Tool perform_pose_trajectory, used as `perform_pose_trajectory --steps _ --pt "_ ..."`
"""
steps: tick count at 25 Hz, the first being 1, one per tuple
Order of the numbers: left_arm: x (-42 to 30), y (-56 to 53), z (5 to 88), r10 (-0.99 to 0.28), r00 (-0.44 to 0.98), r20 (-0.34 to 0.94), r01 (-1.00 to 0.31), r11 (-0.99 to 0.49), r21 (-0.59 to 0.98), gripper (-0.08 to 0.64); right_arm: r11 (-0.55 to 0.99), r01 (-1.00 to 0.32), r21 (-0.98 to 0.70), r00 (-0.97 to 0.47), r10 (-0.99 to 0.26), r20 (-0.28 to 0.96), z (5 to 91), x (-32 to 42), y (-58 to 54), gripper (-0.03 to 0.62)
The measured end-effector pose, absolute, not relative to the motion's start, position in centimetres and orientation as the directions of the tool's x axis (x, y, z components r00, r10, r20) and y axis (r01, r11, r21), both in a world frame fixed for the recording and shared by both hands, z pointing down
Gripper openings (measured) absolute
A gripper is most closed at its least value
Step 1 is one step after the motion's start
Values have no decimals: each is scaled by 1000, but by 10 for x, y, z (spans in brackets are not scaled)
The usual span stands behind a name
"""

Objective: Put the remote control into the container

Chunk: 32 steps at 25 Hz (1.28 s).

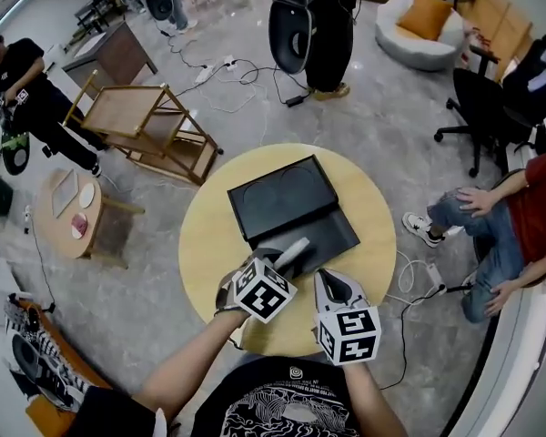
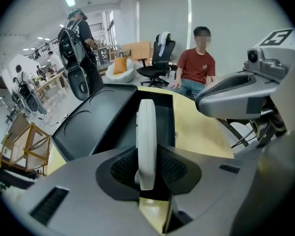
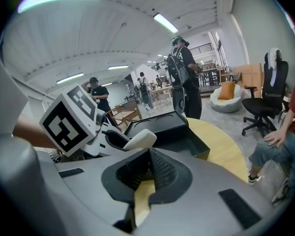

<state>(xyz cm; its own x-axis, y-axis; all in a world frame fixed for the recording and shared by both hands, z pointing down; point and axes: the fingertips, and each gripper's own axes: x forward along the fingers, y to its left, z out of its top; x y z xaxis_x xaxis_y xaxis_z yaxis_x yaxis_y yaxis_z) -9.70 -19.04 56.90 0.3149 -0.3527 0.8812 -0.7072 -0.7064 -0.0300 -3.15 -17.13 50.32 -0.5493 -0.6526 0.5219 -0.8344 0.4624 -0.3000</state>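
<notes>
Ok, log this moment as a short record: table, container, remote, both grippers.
table: round, yellow wood
container: black, open, its lid lying flat behind it
remote control: white, held on edge, pointing at the container, not yet in it
left gripper: shut on the remote control
right gripper: jaws together, nothing between them, beside the left gripper

Open container [image 1: 333, 234], lid [image 1: 275, 192] beyond
</notes>
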Motion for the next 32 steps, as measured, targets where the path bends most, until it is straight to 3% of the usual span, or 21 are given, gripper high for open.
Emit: perform_pose_trajectory --steps 16,32 --pt "-87 -210 613 -90 246 965 -540 -839 60 110 320 -902 -288 -431 -701 569 527 -15 -182 21" --pt "-74 -221 615 -163 220 962 -497 -867 -33 110 318 -902 -293 -431 -697 573 529 -7 -183 21"
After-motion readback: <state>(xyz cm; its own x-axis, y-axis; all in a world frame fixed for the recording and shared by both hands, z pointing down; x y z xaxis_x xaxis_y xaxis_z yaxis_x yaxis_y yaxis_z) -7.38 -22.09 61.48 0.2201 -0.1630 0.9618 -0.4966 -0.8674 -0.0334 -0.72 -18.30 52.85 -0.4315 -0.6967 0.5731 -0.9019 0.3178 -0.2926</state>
